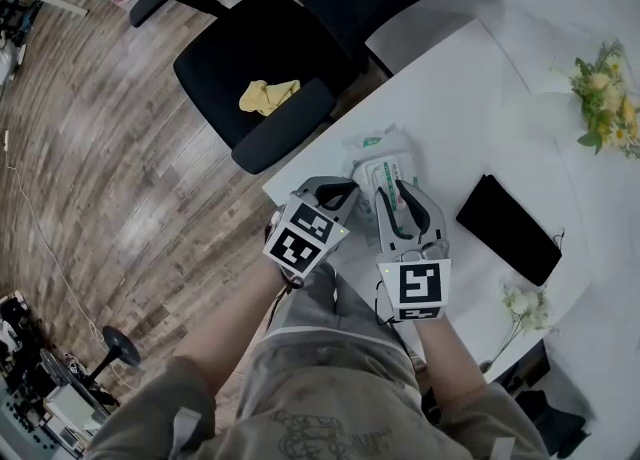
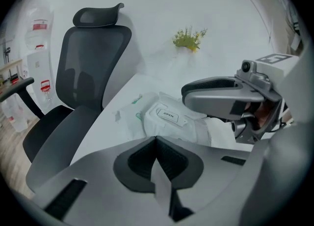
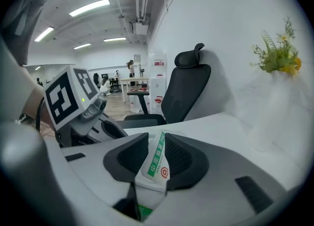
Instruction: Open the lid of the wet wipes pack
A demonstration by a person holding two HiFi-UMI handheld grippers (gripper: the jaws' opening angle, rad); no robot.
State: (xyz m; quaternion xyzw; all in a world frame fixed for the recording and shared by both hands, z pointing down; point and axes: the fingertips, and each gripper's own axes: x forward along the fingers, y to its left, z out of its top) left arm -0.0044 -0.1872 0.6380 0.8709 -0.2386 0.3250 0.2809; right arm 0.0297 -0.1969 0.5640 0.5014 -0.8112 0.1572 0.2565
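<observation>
The crinkled soft-film wet wipes pack, lying near the smooth white table's corner, is pinched at one end between the ribbed dark pads of the right gripper. The left gripper is clenched empty beside it, and the flat rectangular lid is shut.

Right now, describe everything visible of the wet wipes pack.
The wet wipes pack is a soft, crinkled white plastic pouch with green print, resting on the white table near the edge by the chair. Its white lid flap, marked OPEN, lies flat and shut on top. The right hand-held gripper is clamped on one end seam, where green and red print shows.
</observation>
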